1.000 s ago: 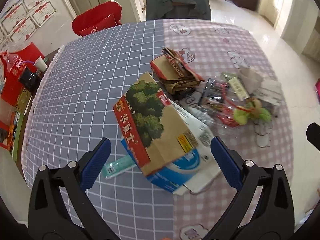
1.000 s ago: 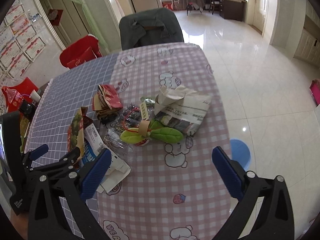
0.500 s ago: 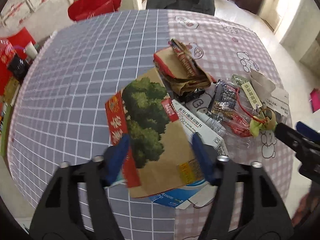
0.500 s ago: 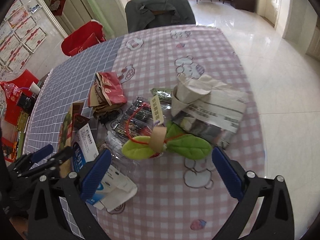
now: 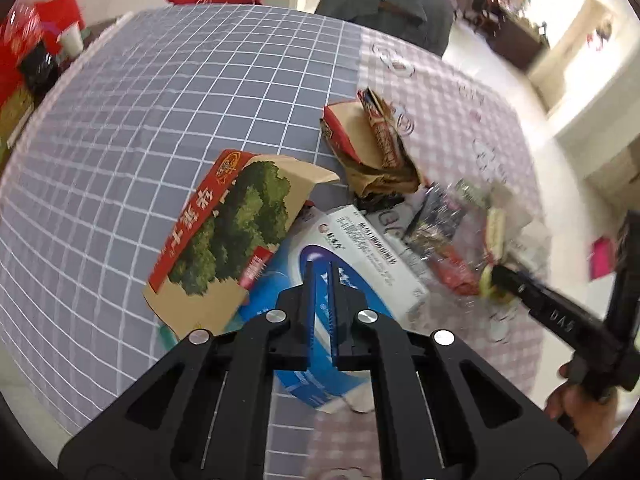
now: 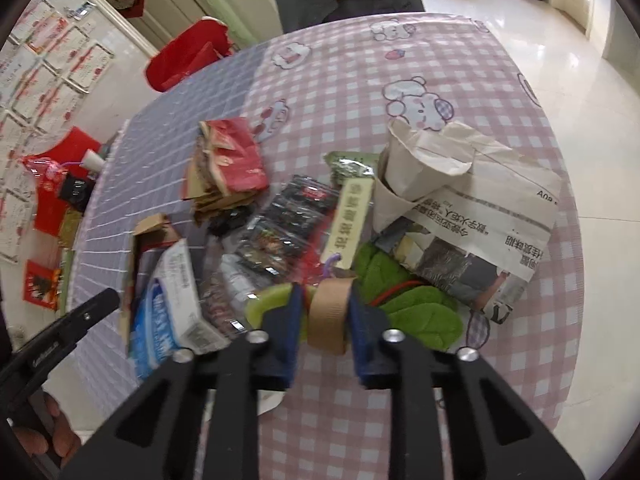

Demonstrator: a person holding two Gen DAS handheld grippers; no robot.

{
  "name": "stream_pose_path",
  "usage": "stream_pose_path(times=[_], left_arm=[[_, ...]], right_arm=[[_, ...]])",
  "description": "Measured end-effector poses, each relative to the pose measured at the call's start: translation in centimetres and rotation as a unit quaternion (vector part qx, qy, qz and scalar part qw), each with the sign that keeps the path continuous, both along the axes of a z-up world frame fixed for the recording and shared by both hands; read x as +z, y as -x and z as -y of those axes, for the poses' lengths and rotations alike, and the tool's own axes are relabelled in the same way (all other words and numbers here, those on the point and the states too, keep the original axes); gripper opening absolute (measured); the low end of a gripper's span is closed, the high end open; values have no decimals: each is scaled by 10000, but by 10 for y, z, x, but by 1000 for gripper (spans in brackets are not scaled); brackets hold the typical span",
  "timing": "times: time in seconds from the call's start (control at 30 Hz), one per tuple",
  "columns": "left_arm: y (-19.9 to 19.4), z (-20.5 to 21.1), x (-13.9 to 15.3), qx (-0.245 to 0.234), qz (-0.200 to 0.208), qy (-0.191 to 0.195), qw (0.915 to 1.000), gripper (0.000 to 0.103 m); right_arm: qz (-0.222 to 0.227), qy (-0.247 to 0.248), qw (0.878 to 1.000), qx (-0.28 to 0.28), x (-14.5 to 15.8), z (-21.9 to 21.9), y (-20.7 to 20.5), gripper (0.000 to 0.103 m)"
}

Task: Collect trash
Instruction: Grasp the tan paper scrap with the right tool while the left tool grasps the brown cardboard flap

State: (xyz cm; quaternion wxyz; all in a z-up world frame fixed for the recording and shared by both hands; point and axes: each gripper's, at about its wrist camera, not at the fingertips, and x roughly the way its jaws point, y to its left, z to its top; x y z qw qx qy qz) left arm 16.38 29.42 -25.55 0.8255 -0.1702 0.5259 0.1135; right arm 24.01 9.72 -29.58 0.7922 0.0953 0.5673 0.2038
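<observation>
Two claw pads (image 6: 362, 324) closing on brown band (image 6: 330, 318).

Daylight flooded both views from windows (image 5: 576, 4) at the far side of the room, and the tiled floor (image 6: 520, 20) threw back a pale glare that washed out detail there. The table (image 5: 200, 92) was evenly lit, with only soft, short shadows under the litter. Fisheye distortion bowed the grid of the cloth and darkened the corners into a black ring. In the left wrist view the clear wrappers (image 5: 452, 240) were smeared, probably by motion, while the nearer carton print stayed readable.
</observation>
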Motion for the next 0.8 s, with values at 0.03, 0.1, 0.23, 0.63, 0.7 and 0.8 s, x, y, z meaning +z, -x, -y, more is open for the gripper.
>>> stream_pose_path(times=[0.03, 0.1, 0.23, 0.63, 0.7, 0.8], left_arm=[[3, -1, 3, 65, 6, -31, 10000, 6], [9, -5, 8, 241, 28, -70, 9997, 15], [16, -15, 19, 442, 257, -482, 9975, 78], [-24, -11, -25, -66, -466, -1539, 9870, 78], [-30, -13, -30, -84, -514, -1642, 9850, 77], [-39, -19, -39, -58, -640, -1650, 9842, 62]], right_arm=[[-3, -53, 10000, 36, 3, 1, 1, 14], [42, -167, 9997, 148, 14, 1, 5, 14], [206, -376, 9987, 264, 36, -2, 9, 14], [492, -516, 9964, 450, 48, -38, 2, 14], [456, -512, 9968, 400, 44, -38, 0, 14], [410, -493, 9974, 332, 39, -39, -2, 14]])
